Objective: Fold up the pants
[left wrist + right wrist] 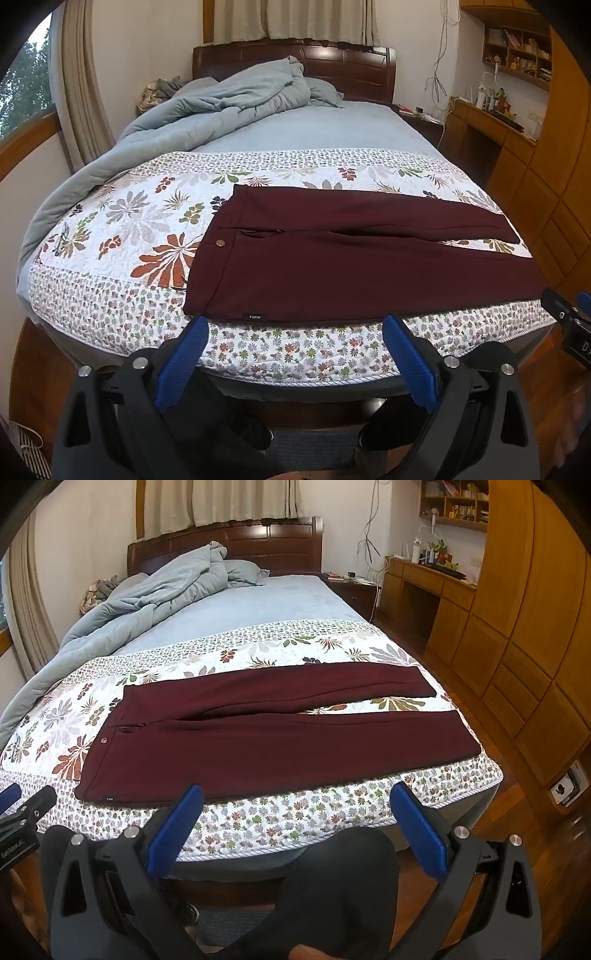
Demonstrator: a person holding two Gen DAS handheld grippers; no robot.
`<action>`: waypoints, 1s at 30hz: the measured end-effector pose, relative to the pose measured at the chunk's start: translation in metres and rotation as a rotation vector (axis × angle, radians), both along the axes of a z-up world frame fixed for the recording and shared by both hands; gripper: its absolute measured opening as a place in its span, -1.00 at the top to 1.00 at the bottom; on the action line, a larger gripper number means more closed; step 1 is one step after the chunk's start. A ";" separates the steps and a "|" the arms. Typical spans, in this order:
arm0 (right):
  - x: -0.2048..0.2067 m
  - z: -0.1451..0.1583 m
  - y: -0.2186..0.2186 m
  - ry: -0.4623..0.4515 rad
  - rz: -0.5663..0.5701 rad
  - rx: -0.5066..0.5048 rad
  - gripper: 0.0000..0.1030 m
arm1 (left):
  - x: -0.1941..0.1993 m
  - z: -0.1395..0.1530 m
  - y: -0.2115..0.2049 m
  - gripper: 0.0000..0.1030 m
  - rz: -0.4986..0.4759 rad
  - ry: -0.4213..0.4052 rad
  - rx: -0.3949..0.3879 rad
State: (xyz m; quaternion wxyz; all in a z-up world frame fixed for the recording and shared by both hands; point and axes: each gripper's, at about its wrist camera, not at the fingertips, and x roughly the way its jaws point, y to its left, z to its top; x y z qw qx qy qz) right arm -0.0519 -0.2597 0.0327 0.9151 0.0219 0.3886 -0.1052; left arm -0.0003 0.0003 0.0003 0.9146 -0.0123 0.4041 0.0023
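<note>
A bedroom with a wooden-headboard bed [295,66] and a floral quilt [122,236] is seen. The left gripper [295,325] and right gripper [295,794] are held spread wide and empty just short of the bed's foot. Beyond them, maroon pants [258,746] are laid flat across the quilt, waistband leftward, legs slightly parted.

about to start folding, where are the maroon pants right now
The maroon pants lie flat across the floral quilt at the foot of the bed in both views, waistband left, legs right, just beyond both open grippers.
</note>
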 end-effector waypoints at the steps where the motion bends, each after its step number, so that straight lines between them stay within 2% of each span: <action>1: 0.000 0.000 0.000 0.000 0.000 0.001 -0.96 | 0.000 0.000 0.000 -0.85 0.000 0.001 0.003; 30: 0.001 0.003 0.003 0.001 0.009 -0.010 -0.96 | 0.000 0.006 -0.003 -0.85 -0.001 0.002 0.012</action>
